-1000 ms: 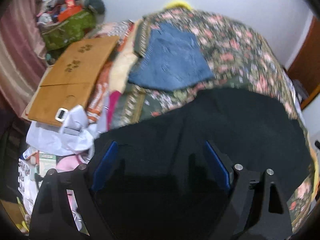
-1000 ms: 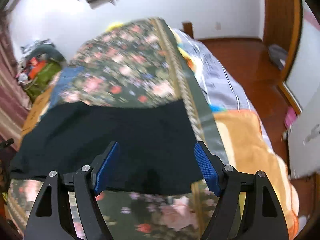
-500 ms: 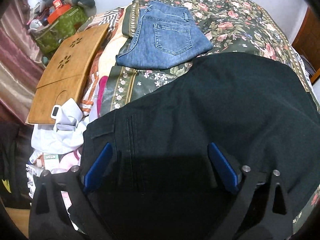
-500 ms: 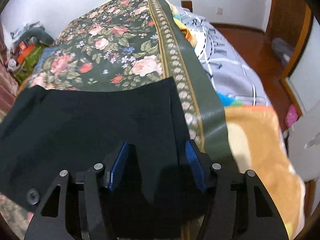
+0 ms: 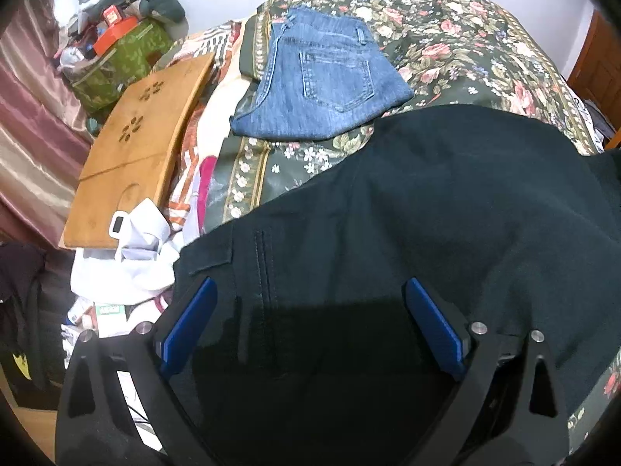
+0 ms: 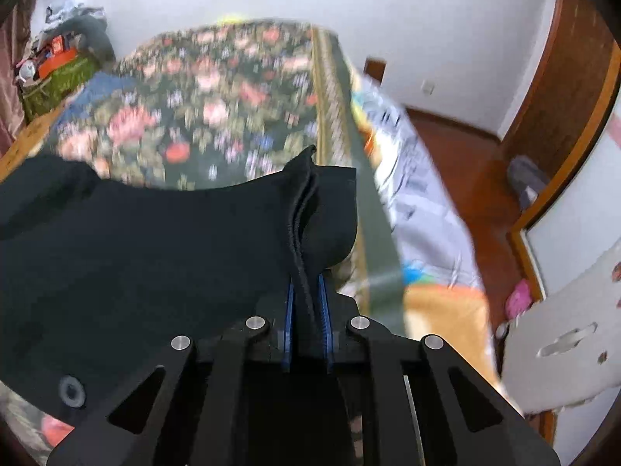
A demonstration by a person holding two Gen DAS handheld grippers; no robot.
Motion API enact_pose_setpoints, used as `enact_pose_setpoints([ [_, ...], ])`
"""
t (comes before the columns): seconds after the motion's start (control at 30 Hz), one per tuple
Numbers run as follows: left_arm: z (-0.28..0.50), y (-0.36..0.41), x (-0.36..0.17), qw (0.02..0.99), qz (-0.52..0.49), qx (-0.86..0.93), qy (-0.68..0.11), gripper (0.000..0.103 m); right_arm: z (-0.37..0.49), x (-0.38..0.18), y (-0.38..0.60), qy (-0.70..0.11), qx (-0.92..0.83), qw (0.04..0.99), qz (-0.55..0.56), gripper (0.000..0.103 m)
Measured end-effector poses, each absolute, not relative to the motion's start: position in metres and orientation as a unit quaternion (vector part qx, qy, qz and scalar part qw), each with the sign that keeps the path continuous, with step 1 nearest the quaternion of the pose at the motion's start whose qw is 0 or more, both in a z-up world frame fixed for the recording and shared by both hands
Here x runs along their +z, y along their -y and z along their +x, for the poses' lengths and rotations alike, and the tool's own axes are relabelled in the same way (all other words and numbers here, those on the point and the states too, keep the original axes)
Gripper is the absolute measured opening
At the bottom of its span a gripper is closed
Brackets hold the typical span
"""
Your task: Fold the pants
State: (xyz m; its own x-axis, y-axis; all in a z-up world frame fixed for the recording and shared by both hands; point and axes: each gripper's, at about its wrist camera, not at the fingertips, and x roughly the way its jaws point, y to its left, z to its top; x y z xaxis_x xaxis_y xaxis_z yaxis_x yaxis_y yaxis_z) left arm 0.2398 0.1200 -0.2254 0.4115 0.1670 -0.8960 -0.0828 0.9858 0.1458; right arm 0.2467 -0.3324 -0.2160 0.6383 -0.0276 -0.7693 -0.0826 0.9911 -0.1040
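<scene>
item: black pants [image 5: 446,209], dark heavy fabric, stitched seam and pocket flap showing at one end
pose: lying spread flat across the floral bedspread [image 5: 465,50], just below the folded jeans [image 5: 322,85]
edge: one bunched hem edge [image 6: 304,233] is standing up, layers pinched together, lifting off the bedspread
button: showing near lower corner [image 6: 71,390]

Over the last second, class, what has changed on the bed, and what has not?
The right claw closed on the edge of the black pants and lifted it. The left claw stayed open over the pants; the folded jeans did not move.
</scene>
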Motion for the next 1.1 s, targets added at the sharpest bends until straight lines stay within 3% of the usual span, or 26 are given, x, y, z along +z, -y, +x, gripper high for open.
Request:
enact_pose_setpoints([
  [0.13, 0.234, -0.114, -0.216, 0.846, 0.053, 0.07, -0.525, 0.099, 0.257, -0.208, 0.34, -0.422, 0.007, 0.904, -0.068, 0.01],
  [0.33, 0.226, -0.118, -0.205, 0.854, 0.055, 0.074, -0.512, 0.099, 0.284, -0.262, 0.343, -0.495, -0.009, 0.865, -0.079, 0.014],
  [0.43, 0.223, -0.134, -0.202, 0.857, 0.058, 0.092, -0.504, 0.099, 0.281, -0.253, 0.339, -0.488, -0.028, 0.865, -0.109, 0.027],
  [0.53, 0.227, -0.16, -0.199, 0.858, 0.037, 0.111, -0.501, 0.099, 0.276, -0.228, 0.337, -0.475, -0.027, 0.873, -0.112, 0.03],
  [0.67, 0.242, -0.196, -0.201, 0.851, -0.015, 0.117, -0.512, 0.099, 0.269, -0.187, 0.325, -0.443, 0.008, 0.893, -0.073, 0.051],
  [0.9, 0.291, -0.209, -0.219, 0.841, -0.016, 0.088, -0.534, 0.099, 0.271, -0.143, 0.22, -0.421, 0.158, 0.891, -0.061, 0.063],
  [0.97, 0.302, -0.21, -0.235, 0.83, -0.009, 0.081, -0.551, 0.099, 0.274, -0.142, 0.178, -0.424, 0.212, 0.878, -0.063, 0.072],
  [1.1, 0.317, -0.221, -0.285, 0.793, 0.028, 0.098, -0.601, 0.101, 0.294, -0.16, 0.106, -0.456, 0.288, 0.839, -0.065, 0.073],
])
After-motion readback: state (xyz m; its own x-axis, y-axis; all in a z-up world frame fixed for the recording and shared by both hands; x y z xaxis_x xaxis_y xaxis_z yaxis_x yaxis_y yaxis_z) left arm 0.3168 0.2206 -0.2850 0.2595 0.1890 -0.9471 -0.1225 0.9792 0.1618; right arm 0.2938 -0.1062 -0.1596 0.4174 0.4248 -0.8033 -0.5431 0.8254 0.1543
